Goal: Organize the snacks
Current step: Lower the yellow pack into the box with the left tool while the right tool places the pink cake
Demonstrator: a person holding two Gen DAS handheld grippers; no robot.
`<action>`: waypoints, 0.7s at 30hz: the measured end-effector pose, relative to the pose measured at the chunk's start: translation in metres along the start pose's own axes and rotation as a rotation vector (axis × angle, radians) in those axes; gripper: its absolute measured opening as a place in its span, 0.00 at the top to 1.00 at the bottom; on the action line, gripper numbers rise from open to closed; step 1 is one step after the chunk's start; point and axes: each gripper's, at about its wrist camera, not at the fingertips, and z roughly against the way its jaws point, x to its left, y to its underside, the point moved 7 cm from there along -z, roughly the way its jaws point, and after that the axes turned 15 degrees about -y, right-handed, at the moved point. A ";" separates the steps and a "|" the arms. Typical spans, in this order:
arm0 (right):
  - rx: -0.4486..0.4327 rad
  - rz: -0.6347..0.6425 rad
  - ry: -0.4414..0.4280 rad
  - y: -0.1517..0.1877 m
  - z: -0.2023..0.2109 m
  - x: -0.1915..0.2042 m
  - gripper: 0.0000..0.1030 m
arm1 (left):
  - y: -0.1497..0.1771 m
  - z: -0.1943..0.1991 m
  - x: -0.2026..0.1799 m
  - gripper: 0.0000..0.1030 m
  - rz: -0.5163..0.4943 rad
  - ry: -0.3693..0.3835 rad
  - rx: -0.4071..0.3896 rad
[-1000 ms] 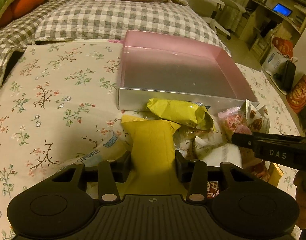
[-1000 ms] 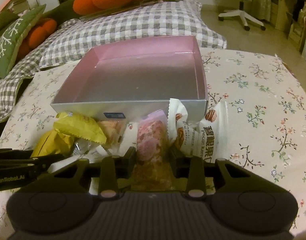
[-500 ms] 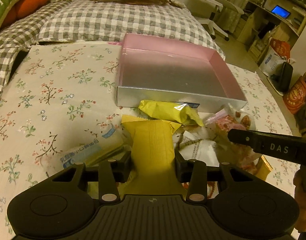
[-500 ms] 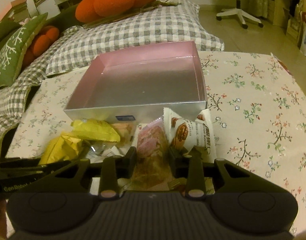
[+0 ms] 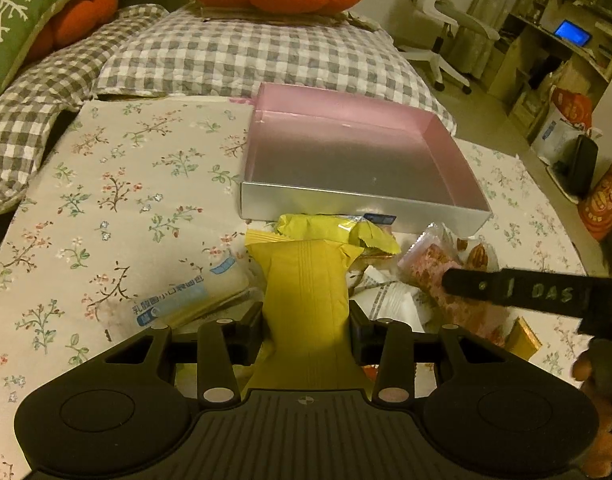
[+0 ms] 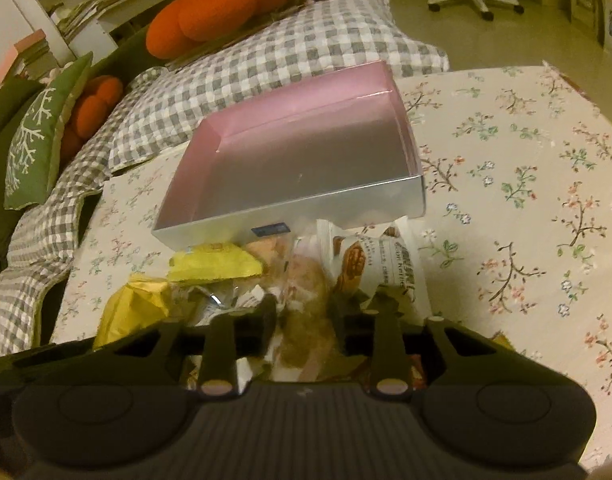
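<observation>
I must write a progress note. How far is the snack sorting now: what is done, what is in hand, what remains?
Done: nothing yet; the pink box looks empty. In hand: the left gripper is shut on a yellow packet. The right gripper has a pinkish snack packet between its jaws, which are opening. Left: the snack pile in front of the box, including the white nut packet.

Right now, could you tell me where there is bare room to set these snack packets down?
The pink box is bare inside. The flowered cloth is free left of the box, up to the checked quilt, and right of the box in the right wrist view. It is crowded at the box's near wall, where the snack pile lies.
</observation>
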 end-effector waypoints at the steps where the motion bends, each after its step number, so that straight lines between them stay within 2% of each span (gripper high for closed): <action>1: -0.010 0.008 0.007 -0.001 0.004 0.001 0.64 | 0.000 0.001 0.000 0.62 0.000 -0.002 -0.002; 4: -0.047 0.031 0.017 -0.008 0.016 0.003 0.61 | 0.001 0.003 0.001 0.62 -0.004 0.002 -0.007; 9: -0.063 0.050 -0.021 -0.012 0.019 0.007 0.60 | 0.003 0.009 0.001 0.62 -0.027 0.010 -0.020; 14: -0.004 0.115 -0.003 -0.006 -0.003 0.014 0.60 | 0.003 0.013 0.001 0.62 -0.038 0.017 -0.034; 17: 0.036 0.149 0.042 0.000 -0.017 0.012 0.59 | 0.004 0.012 0.000 0.62 -0.029 0.033 -0.025; 21: 0.071 0.140 0.075 0.008 -0.026 0.004 0.62 | 0.005 0.012 -0.001 0.62 -0.020 0.050 -0.018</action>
